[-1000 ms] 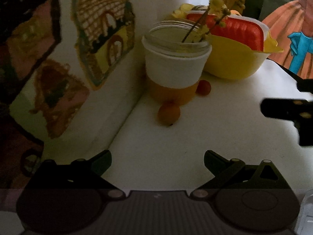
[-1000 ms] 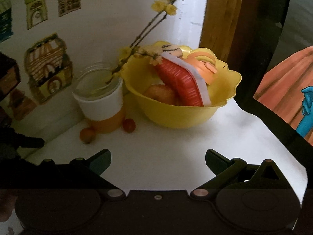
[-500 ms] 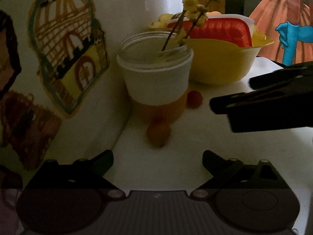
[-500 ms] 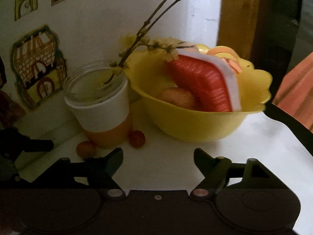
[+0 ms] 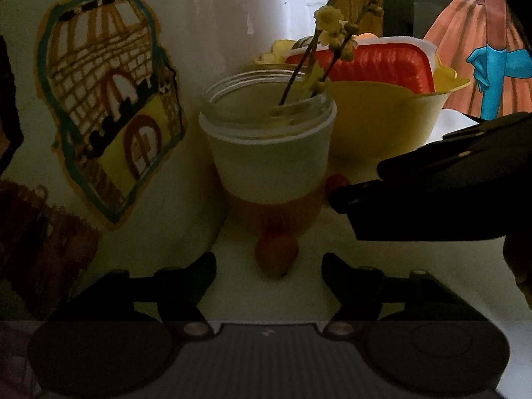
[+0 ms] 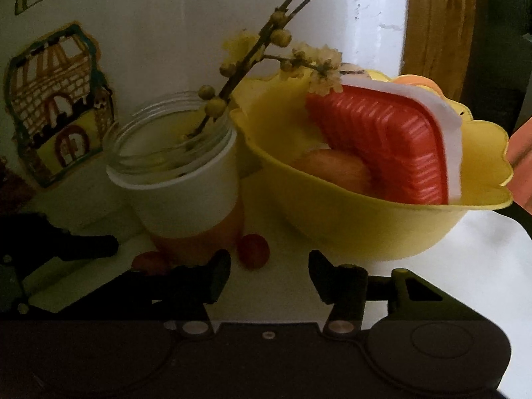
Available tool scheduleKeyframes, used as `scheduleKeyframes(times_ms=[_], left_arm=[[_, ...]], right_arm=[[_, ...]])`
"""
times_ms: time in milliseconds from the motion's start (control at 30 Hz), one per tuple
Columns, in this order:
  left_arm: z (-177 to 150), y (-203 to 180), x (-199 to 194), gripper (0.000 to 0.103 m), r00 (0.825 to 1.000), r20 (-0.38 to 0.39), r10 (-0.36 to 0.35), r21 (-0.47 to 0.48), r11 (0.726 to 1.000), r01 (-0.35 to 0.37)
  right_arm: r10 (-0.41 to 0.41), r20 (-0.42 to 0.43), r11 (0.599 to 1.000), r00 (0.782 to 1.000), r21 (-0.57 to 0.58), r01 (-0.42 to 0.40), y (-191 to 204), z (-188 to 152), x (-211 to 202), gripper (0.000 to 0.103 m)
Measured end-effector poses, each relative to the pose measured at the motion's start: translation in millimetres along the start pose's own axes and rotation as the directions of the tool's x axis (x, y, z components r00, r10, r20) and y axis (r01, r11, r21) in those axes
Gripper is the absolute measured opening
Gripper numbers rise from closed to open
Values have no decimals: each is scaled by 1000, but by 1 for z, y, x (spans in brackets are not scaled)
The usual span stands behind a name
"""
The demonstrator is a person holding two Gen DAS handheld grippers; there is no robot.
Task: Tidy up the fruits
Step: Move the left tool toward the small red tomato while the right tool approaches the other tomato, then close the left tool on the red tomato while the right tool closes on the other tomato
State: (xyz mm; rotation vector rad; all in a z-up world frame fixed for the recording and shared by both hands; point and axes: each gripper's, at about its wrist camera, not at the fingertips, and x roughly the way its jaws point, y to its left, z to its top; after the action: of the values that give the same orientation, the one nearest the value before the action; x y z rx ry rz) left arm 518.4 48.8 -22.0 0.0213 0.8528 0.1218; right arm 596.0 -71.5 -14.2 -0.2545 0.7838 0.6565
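Left claw (image 5: 268, 274): jaws spread wide, nothing held, small orange fruit (image 5: 276, 255) lying just ahead between the tips.
Right claw (image 6: 269, 274): also gaping, empty, red cherry tomato (image 6: 252, 251) right at its tips.
Only the right view: an apple (image 6: 332, 169) deep inside the yellow bowl (image 6: 365, 229), under a ribbed red tray (image 6: 382, 146).
Only the left view: right claw's dark body crossing in from the side.
Table (image 6: 465, 266): white, smooth, against a white wall (image 5: 206, 33) with house drawings.
Jar (image 5: 269, 153): clear glass, white and orange sleeve, flowering twig (image 6: 266, 53) inside.
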Motion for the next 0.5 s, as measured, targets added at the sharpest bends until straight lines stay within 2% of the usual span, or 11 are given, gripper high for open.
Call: scheduleKeyframes(times_ms=[233,500], left_arm=[[7,3,6,62,1000,17,-14,4,1000,14],[7,6,5,45,1000,12,-29,-3,1000,29]], right_arm=[[9,-7,1000,1000,-2,-9,-7,3,14,44],[23,0,1000,1000,-14,-23,-6,2,21,37]])
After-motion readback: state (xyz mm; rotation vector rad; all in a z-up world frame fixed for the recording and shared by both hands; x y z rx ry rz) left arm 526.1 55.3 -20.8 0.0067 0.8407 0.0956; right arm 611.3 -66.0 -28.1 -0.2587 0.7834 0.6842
